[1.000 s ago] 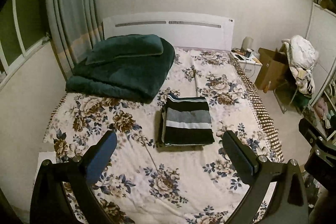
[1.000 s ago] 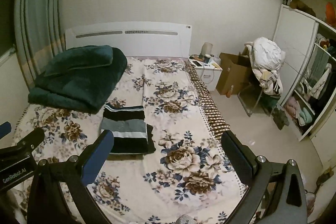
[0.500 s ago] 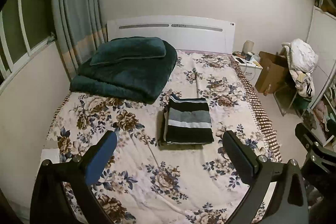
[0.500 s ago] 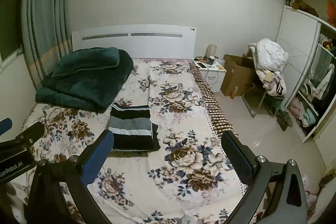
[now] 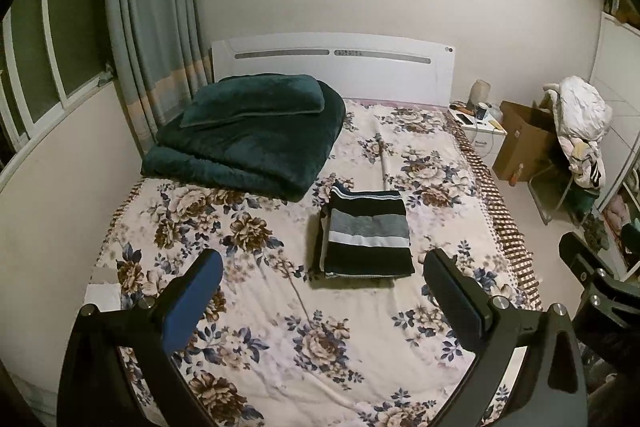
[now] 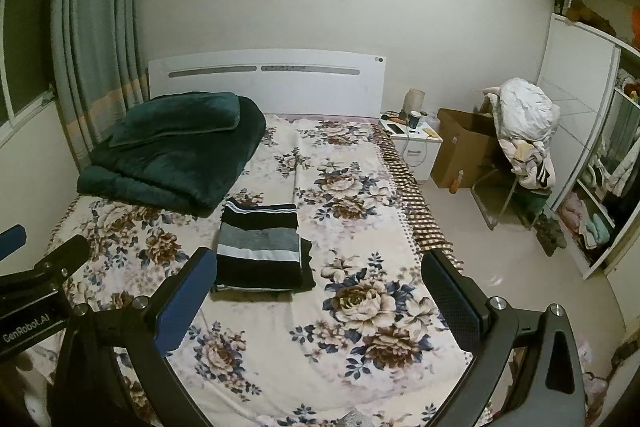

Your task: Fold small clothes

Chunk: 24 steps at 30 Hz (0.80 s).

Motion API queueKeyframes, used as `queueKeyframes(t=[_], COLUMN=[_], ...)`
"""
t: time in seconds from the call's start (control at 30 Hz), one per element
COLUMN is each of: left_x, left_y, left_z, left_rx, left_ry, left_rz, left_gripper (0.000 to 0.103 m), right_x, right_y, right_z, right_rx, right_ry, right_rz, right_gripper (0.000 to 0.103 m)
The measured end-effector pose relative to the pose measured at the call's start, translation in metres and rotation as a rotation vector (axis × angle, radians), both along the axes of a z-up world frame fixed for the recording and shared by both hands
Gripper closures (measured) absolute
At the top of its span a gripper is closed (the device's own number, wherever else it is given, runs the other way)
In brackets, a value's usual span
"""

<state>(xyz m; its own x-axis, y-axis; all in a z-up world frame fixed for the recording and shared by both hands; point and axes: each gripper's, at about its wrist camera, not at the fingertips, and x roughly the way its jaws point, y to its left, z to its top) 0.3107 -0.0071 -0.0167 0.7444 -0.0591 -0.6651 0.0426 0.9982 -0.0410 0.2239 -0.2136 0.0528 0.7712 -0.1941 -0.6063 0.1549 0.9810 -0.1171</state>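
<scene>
Striped garment (image 5: 368, 231) lying folded at frame centre on bed (image 5: 280, 307), well ahead of both tongs.

Left tongs (image 5: 322, 291) hanging spread wide, pinching nothing; garment sitting straight ahead, slightly right of midline.

Right tongs (image 6: 320, 291) also gaping, empty; garment (image 6: 262, 247) lying ahead toward left finger.

Long axis running away from camera, toward headboard.

Left tongs looking marginally nearer, hard judging.

Under-layers of fold hiding; extra unfolded clothes not showing.
</scene>
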Motion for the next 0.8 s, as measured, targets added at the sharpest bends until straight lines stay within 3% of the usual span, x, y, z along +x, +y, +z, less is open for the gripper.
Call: queueKeyframes(t=[0.8], left_x=[-0.0005], left_y=[-0.0005], left_z=[0.0060], left_rx=[-0.002], left_ry=[-0.005], left_rz=[0.002], left_gripper=[0.000], right_x=[0.0046], right_y=[-0.0025], right_z=[0.0050], right_rx=[0.016], right_ry=[-0.003], right_rz=[0.019], right_gripper=[0.000])
